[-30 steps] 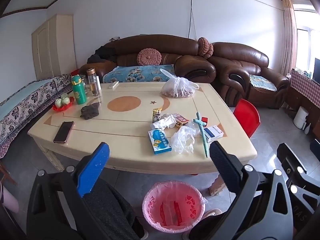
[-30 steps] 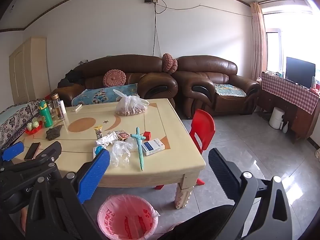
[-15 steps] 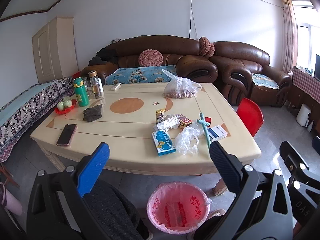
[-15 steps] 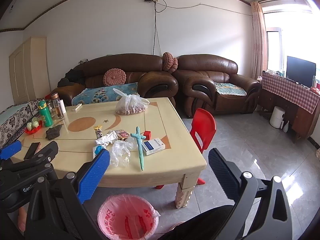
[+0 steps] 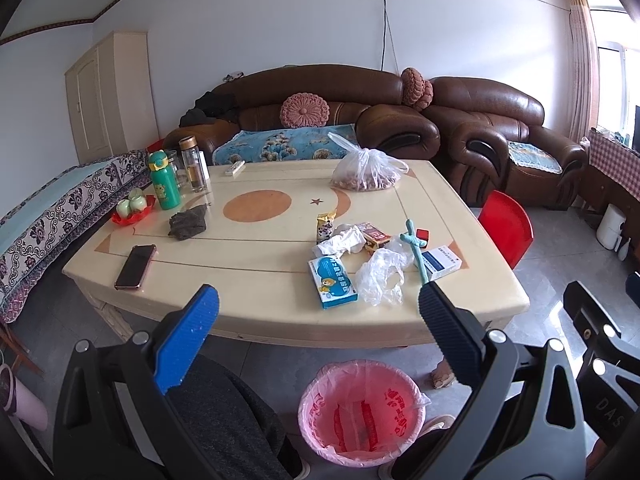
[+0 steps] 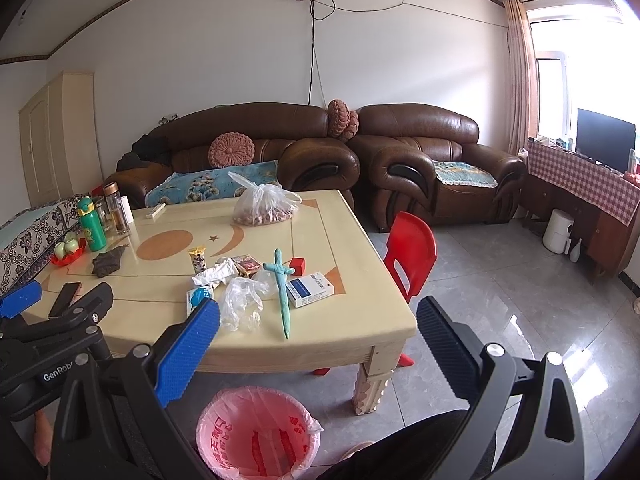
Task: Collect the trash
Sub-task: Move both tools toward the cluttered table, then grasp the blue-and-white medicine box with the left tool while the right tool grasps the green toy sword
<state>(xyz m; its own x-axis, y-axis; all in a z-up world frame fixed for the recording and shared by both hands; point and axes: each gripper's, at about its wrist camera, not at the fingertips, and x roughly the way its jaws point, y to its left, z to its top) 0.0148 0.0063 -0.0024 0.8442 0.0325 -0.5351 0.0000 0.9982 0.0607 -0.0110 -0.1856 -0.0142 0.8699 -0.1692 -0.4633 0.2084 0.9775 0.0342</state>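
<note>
Ahead we see a cream bench (image 5: 256,264) before brown sofas (image 6: 248,148), with crumpled plastic (image 5: 380,276), tissue (image 5: 340,240) and boxes lying near its front edge. On the floor below stands a pink-lined bin (image 5: 360,412). Our left claw (image 5: 318,300) and right claw (image 6: 318,312) both gape wide, holding nothing.

Litter crowds the table's (image 5: 260,316) near-right edge; the bin (image 5: 360,412) below stands unobstructed.
</note>
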